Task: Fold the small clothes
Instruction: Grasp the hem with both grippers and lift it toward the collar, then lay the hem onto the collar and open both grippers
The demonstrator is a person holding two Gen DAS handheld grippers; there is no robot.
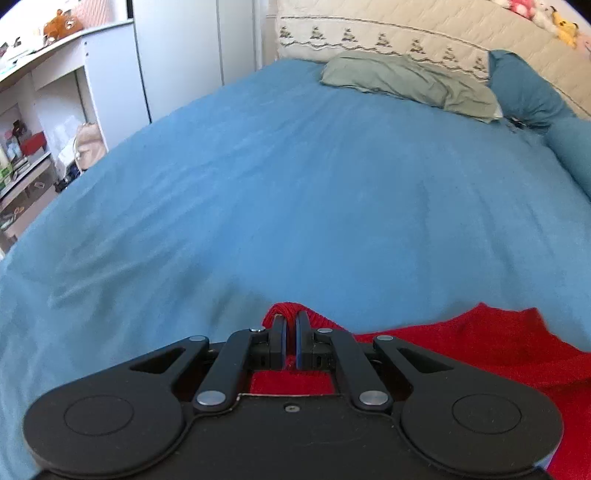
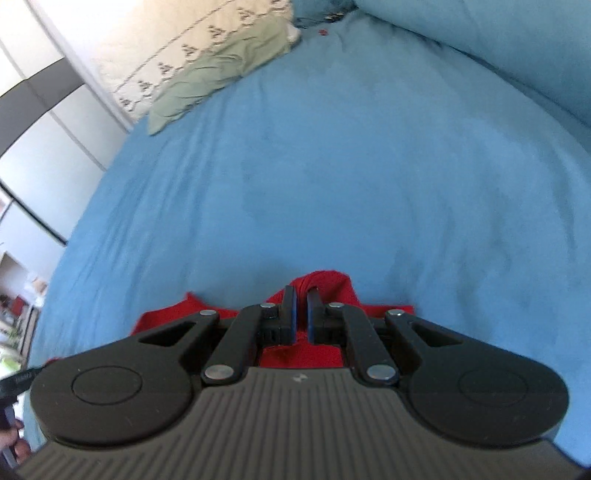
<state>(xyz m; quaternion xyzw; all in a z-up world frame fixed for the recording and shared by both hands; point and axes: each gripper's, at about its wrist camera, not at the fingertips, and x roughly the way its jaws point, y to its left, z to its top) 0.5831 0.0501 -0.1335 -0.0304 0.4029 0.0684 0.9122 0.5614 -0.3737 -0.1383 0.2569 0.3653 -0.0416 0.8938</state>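
A red knit garment (image 1: 491, 343) lies on the blue bed cover (image 1: 295, 192), low in the left wrist view, spreading to the right. My left gripper (image 1: 290, 318) is shut on a bunched edge of it. In the right wrist view the same red garment (image 2: 177, 314) shows under the gripper body and to its left. My right gripper (image 2: 301, 293) is shut on another bunched edge of the red cloth. Most of the garment is hidden under both gripper bodies.
A green folded cloth (image 1: 410, 83) lies at the far end of the bed by a cream quilted cover (image 1: 406, 33); it also shows in the right wrist view (image 2: 218, 70). Blue pillows (image 1: 524, 88) sit far right. White shelves (image 1: 40, 110) stand off the bed's left edge.
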